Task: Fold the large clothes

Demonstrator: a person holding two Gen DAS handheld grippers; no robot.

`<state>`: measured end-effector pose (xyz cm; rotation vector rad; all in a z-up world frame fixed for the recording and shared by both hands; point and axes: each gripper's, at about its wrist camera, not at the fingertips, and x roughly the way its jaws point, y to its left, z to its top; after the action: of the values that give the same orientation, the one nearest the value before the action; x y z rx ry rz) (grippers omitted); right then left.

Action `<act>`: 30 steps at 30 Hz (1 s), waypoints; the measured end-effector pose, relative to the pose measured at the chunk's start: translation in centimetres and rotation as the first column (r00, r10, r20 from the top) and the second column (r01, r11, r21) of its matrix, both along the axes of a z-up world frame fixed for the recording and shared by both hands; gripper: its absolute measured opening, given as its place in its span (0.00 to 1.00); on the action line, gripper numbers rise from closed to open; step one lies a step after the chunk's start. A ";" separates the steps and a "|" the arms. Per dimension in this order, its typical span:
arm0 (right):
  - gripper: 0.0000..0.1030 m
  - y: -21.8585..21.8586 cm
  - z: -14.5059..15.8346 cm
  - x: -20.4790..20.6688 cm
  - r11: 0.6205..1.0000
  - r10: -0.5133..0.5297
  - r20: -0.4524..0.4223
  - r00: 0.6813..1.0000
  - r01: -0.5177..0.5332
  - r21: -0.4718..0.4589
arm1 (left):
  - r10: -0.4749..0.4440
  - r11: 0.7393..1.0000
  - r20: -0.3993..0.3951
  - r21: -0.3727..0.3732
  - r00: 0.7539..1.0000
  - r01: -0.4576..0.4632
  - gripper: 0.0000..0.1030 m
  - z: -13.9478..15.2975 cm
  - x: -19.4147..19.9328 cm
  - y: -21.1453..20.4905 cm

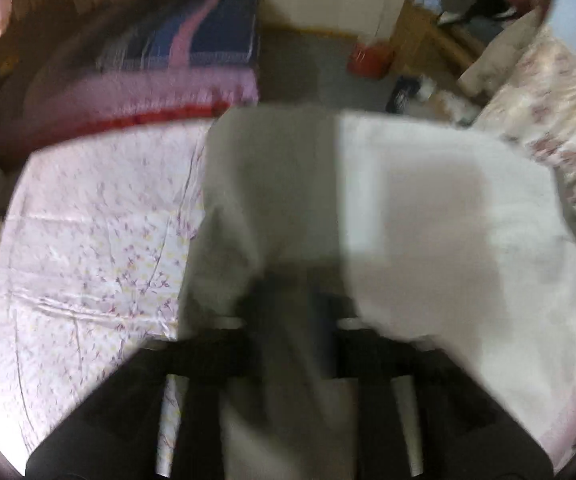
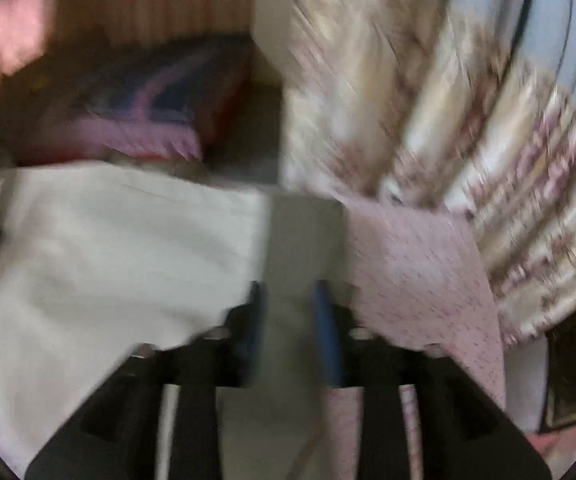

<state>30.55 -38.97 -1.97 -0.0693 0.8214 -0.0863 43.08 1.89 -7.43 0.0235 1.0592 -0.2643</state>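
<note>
White garment pinched at both ends above the floral bedsheet.

A bunched fold of the white garment (image 1: 427, 216) was gripped between the fingers of the left gripper (image 1: 288, 300), and a flat strip of it was clamped by the right gripper (image 2: 288, 300). The cloth was spread across the floral bedsheet (image 1: 96, 232), reaching its far edge; both views were blurred.

Garment (image 1: 427, 208): plain white. Bedsheet (image 1: 96, 240) beneath it: pale pink, small purple floral print. Folded blanket (image 1: 192, 44) beyond the bedsheet: navy with pink stripe. Curtain (image 2: 467, 112): cream, pink floral.
</note>
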 end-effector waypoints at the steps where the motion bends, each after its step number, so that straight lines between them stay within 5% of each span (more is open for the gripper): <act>1: 0.66 1.2 0.6 -1.4 1.000 0.020 0.039 0.999 -0.021 0.014 | 0.002 1.000 0.068 -0.002 0.998 -0.002 0.83 1.3 -1.9 -0.5; 2: 0.66 3.4 0.9 -3.2 0.997 0.068 0.081 0.994 -0.071 0.028 | 0.002 1.000 0.129 -0.008 0.992 -0.001 0.91 2.2 -3.6 -0.9; 6: 0.66 12.0 -0.9 -7.2 0.957 0.279 0.114 0.953 -0.286 0.042 | -0.098 0.994 0.225 -0.033 0.969 0.108 0.91 3.2 -10.9 -4.6; 8: 0.63 14.7 -2.4 -8.3 0.939 0.330 0.094 0.939 -0.337 0.067 | -0.125 0.992 0.233 0.021 0.964 0.123 0.83 2.0 -13.2 -6.7; 11: 0.58 17.1 -5.5 -8.5 0.925 0.380 0.017 0.925 -0.380 -0.022 | -0.140 0.983 0.168 0.143 0.976 0.116 0.75 -2.2 -13.1 -7.6; 13: 0.58 15.7 -7.0 -7.8 0.934 0.355 -0.019 0.935 -0.356 -0.041 | -0.143 0.980 0.176 0.162 0.974 0.115 0.75 -4.2 -13.1 -6.5; 15: 0.58 11.8 -7.5 -7.6 0.962 0.258 -0.026 0.966 -0.259 -0.087 | -0.168 0.981 0.194 0.125 0.967 0.145 0.64 -4.4 -13.2 -5.2; 16: 0.56 10.1 -7.5 -7.6 0.971 0.220 -0.029 0.975 -0.222 -0.089 | -0.164 0.981 0.195 0.133 0.967 0.140 0.50 -4.1 -13.3 -4.7; 17: 0.52 7.4 -7.6 -7.8 0.982 0.171 -0.028 0.985 -0.173 -0.081 | -0.152 0.978 0.206 0.170 0.967 0.118 0.47 -3.8 -13.4 -4.1; 20: 0.27 1.0 -7.5 -9.4 0.997 0.054 -0.020 0.998 -0.055 -0.053 | -0.110 0.987 0.212 0.140 0.971 0.081 0.47 -3.7 -13.2 -1.4; 24: 0.23 -0.1 -6.6 -9.7 1.000 0.022 -0.041 0.999 -0.022 0.004 | -0.073 0.995 0.183 0.085 0.980 0.058 0.47 -3.3 -12.0 -0.1; 25: 0.27 0.7 -5.9 -9.6 1.000 0.026 -0.038 0.999 -0.027 -0.007 | -0.057 0.994 0.179 0.097 0.982 0.041 0.49 -2.8 -11.7 -0.4; 28: 0.33 2.2 -2.8 -9.0 0.994 0.099 0.030 0.995 -0.100 0.053 | -0.020 0.999 0.199 0.041 0.980 0.012 0.88 0.1 -11.3 -0.4; 30: 0.38 4.5 -0.7 -7.4 0.986 0.152 0.053 0.987 -0.155 0.063 | -0.009 1.000 0.228 0.029 0.974 0.002 0.93 2.1 -10.5 -0.9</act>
<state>23.15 -34.52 -2.65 -0.0668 0.7673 0.0851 32.55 1.01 -5.30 0.0811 0.8341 -0.2446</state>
